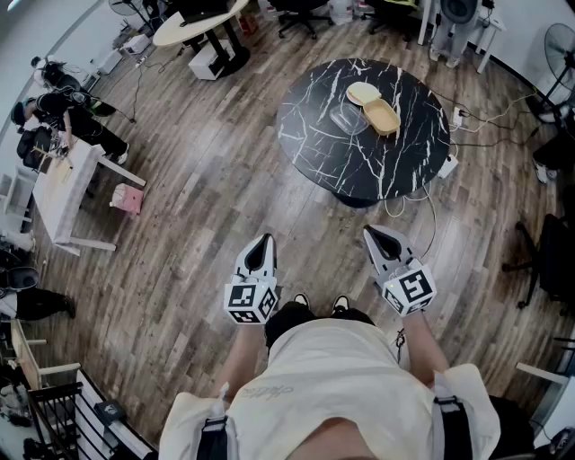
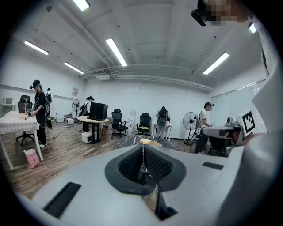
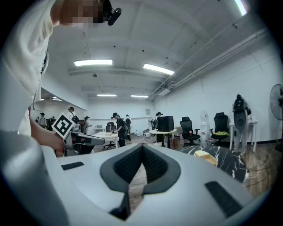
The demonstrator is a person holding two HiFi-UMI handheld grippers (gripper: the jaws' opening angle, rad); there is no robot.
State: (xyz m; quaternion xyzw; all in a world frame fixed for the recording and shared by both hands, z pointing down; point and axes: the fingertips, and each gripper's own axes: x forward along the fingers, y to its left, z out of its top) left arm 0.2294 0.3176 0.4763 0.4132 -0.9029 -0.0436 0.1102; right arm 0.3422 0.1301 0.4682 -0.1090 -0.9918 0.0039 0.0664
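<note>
I stand on a wood floor holding both grippers low in front of me, over bare boards. My left gripper [image 1: 262, 243] [image 2: 143, 146] is shut, its dark ribbed pads pressed together with nothing between them. My right gripper [image 1: 374, 234] [image 3: 142, 146] is also shut and empty. Both point toward a round black marble table [image 1: 314, 135] a step or two ahead. On it lie a cream oval dish [image 1: 363, 92], a yellow oval tray [image 1: 384, 117] [image 3: 206, 155] and a clear container [image 1: 348, 119]. Neither gripper touches anything.
A white table [image 1: 63, 193] with a pink stool-like thing [image 1: 128, 199] beside it stands at the left, with people near it. White cables [image 1: 422, 202] run on the floor right of the marble table. Office chairs, a round desk [image 1: 193, 22] and a fan [image 1: 559, 45] line the room's far side.
</note>
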